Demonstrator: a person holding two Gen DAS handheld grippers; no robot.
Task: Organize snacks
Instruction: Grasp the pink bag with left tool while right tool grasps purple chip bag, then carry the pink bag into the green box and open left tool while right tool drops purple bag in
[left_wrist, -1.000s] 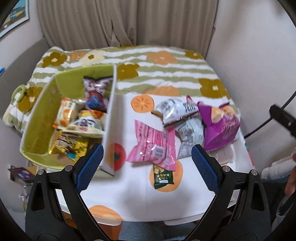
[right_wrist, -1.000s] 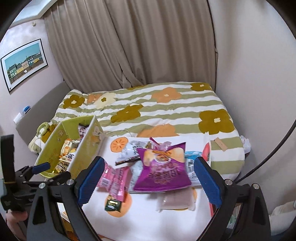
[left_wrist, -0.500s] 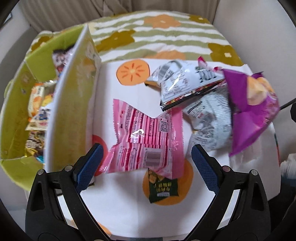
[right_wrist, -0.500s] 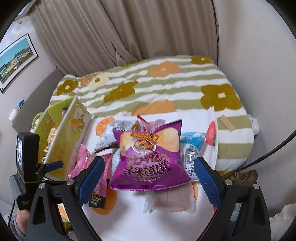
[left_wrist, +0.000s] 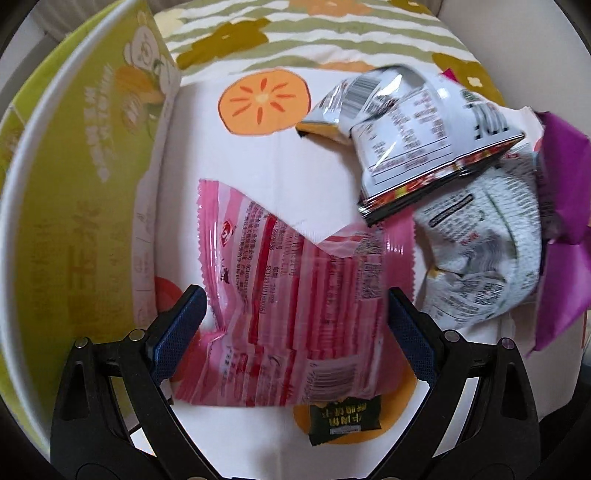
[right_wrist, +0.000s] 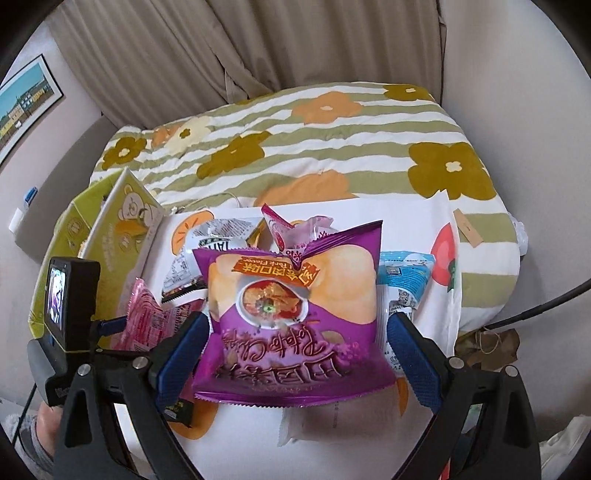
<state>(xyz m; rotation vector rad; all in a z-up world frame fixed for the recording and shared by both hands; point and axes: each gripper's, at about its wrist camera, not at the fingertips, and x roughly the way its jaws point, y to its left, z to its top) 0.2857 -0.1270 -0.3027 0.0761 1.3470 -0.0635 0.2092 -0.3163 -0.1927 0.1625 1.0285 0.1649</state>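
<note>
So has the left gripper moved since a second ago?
Yes. The left gripper has come down toward the table: the pink packet lying there now sits large between its open fingers, where earlier it lay well beyond them.

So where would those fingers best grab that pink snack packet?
Probably across its puffy middle, coming down from above. The pink packet lies flat on the tablecloth with its long side edges already lined up between the left gripper's open fingers, so closing across the width should catch it. The crimped ends are thin and floppy.
</note>
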